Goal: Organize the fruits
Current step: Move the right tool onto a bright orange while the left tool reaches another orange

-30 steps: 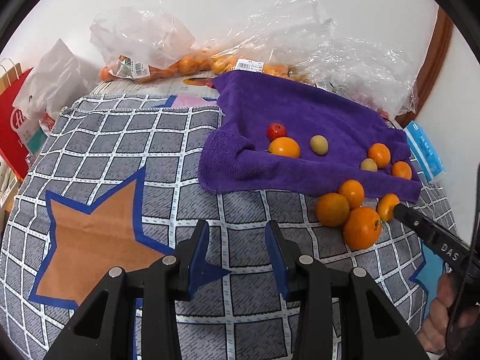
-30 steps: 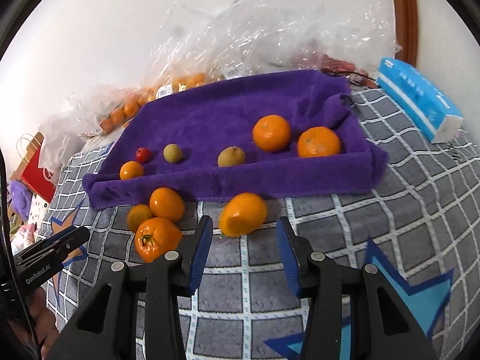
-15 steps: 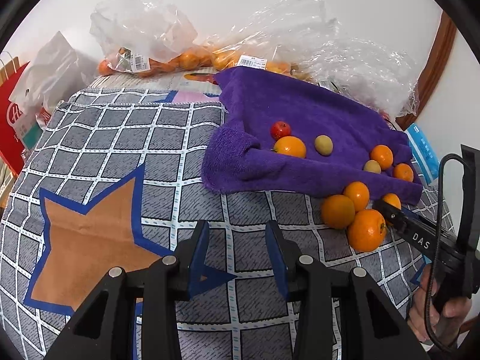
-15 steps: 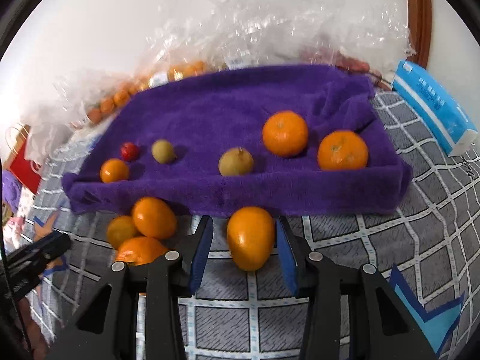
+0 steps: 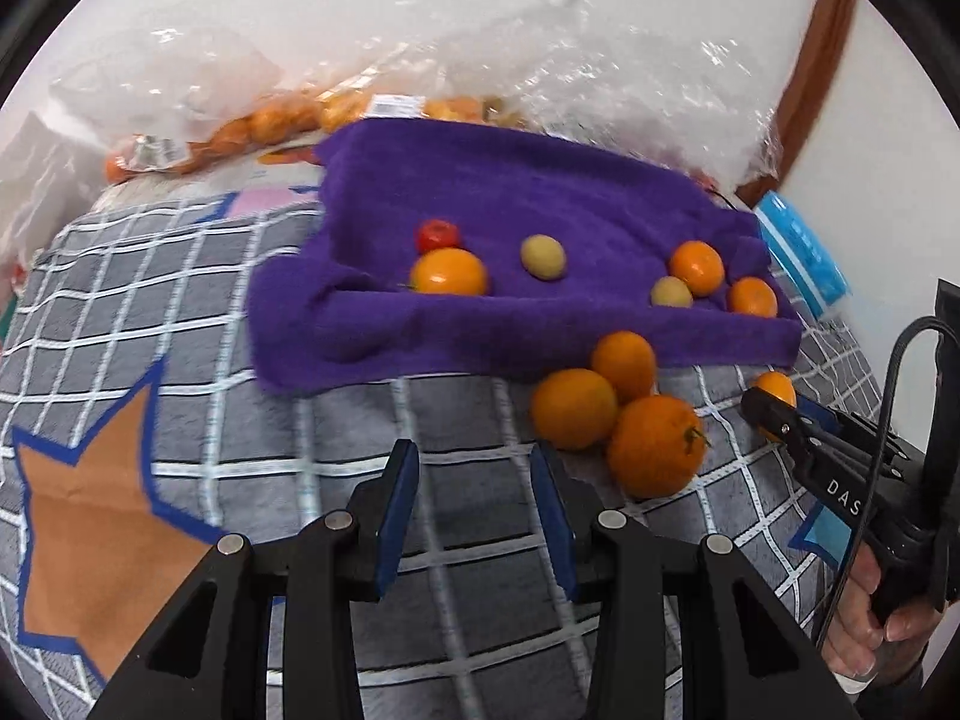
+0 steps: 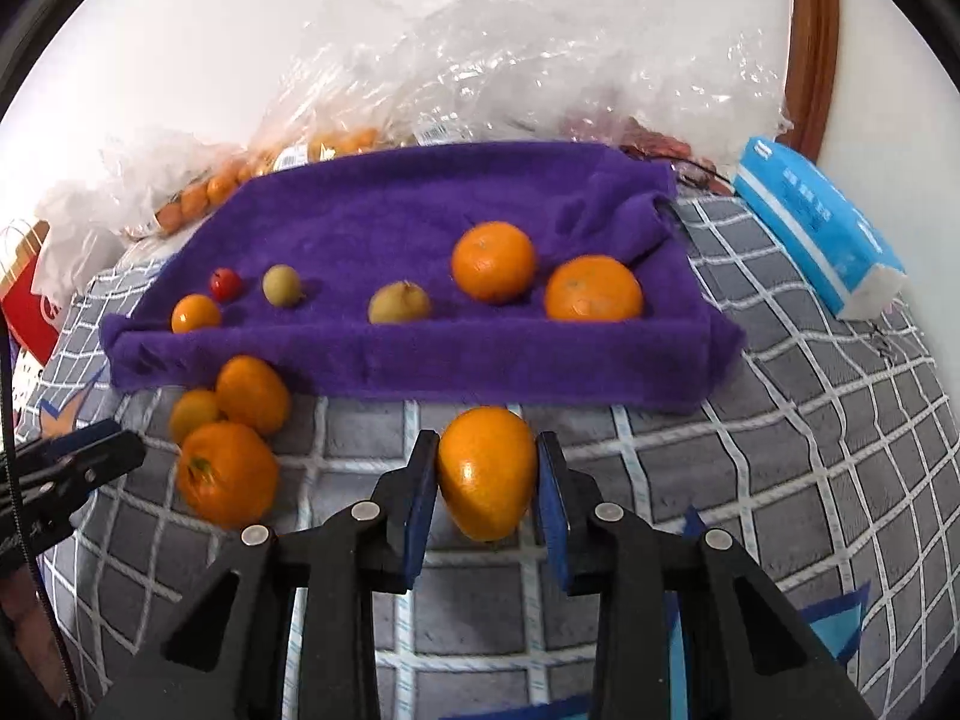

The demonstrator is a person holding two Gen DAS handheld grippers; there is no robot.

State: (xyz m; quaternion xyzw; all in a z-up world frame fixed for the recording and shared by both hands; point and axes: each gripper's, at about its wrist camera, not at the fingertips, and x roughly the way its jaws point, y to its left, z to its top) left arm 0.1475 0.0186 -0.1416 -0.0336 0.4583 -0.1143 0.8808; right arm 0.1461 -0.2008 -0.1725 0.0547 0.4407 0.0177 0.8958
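1. We saw our right gripper (image 6: pixel 486 480) closing its jaws around an orange fruit (image 6: pixel 487 473) on the grey checked blanket (image 6: pixel 780 450); the blue pads lay against both sides of the fruit, pinching it.
2. That fruit sat just in front of the near edge of the purple towel (image 6: pixel 390 216).
3. Our left gripper (image 5: pixel 474 516) hung over bare blanket with its jaws spread a little and nothing between them.
4. Just ahead and to the right of it in its own view lay a cluster of three oranges (image 5: pixel 654 445), touching one another, beside the towel's edge.
5. On the towel we counted two larger oranges (image 6: pixel 493 261) on the right, a brownish-green fruit (image 6: pixel 399 303) in the middle, and a second greenish one (image 6: pixel 281 284), a small red fruit (image 6: pixel 225 284) and a small orange (image 6: pixel 195 313) to the left.
6. Behind the towel stood crumpled clear plastic bags (image 6: pixel 480 60), some holding more oranges, and a blue tissue pack (image 6: pixel 816 228) lay to the right.
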